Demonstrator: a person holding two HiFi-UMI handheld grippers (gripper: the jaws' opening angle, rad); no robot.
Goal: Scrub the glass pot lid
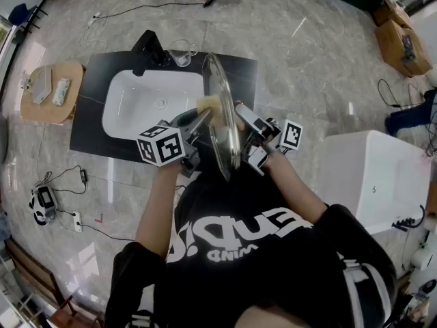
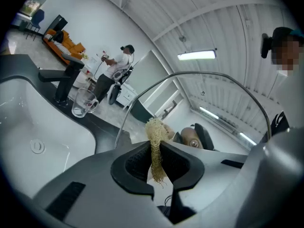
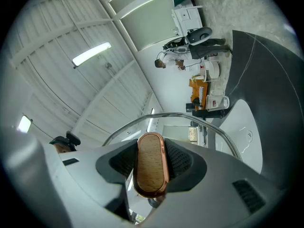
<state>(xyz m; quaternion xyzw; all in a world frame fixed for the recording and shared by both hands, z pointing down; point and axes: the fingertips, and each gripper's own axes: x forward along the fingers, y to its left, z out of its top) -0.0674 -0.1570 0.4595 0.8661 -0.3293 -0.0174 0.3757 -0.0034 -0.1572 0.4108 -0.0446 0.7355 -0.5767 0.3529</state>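
Scrubbing looks to be the step in hand. Doing it well likely means holding the round glass pot lid with its metal rim steady on edge while the pale yellow fibrous scrubbing pad works in overlapping strokes over the whole pane and out to the rim. The push should be met squarely from the far side so the lid does not twist about its knob. The lid stands on edge at the centre of the head view, above the right end of the white rounded basin set in a black countertop. The left gripper, its forearm rising from lower centre, has its jaws pinched narrow on the pad, whose tip appears to meet the lid's left face. The right gripper reaches in from the lower right and is clamped on the lid's oblong wooden knob with a copper rim.
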